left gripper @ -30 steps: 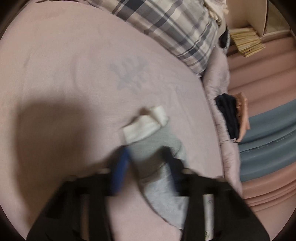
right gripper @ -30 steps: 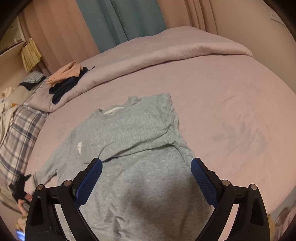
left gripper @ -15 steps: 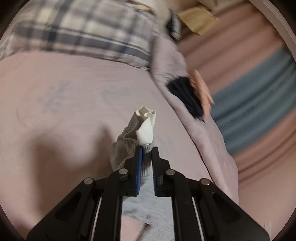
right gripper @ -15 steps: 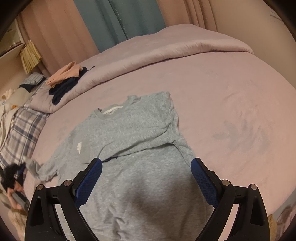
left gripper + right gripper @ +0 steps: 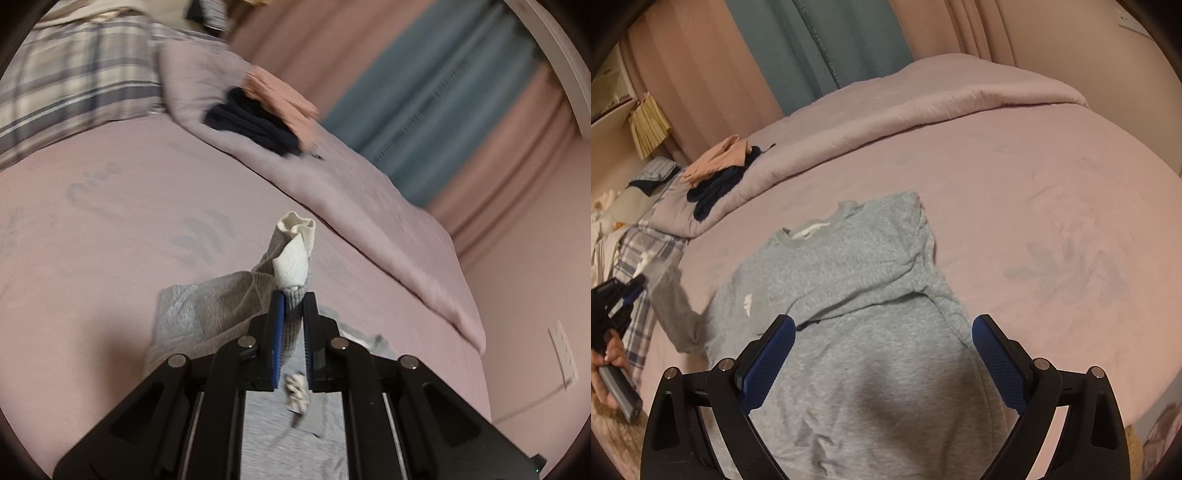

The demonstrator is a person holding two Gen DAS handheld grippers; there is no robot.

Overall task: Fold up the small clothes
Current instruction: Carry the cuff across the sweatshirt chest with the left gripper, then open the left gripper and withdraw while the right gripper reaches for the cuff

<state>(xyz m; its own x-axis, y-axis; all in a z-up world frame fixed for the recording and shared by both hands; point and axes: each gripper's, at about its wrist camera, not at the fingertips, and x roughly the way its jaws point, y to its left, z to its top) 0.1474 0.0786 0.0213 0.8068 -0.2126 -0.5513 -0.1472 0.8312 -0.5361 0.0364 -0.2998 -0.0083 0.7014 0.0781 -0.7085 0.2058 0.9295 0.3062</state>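
I am holding the left gripper (image 5: 293, 306) clamped narrow on the ribbed sleeve cuff (image 5: 295, 295) of the grey sweatshirt (image 5: 857, 295), its white lining (image 5: 293, 258) poking up past the fingertips at centre frame. In the right wrist view the sleeve (image 5: 670, 306) is rising off the pink bedsheet (image 5: 1052, 221) at the left edge, while the body is lying flat at lower centre. I am keeping the right gripper (image 5: 882, 354) spread wide and gripping nothing above the hem area. The knit looks soft, light and limp, so I judge it will be sagging and creasing. The cuff or shoulder seam seems the firmest hold.
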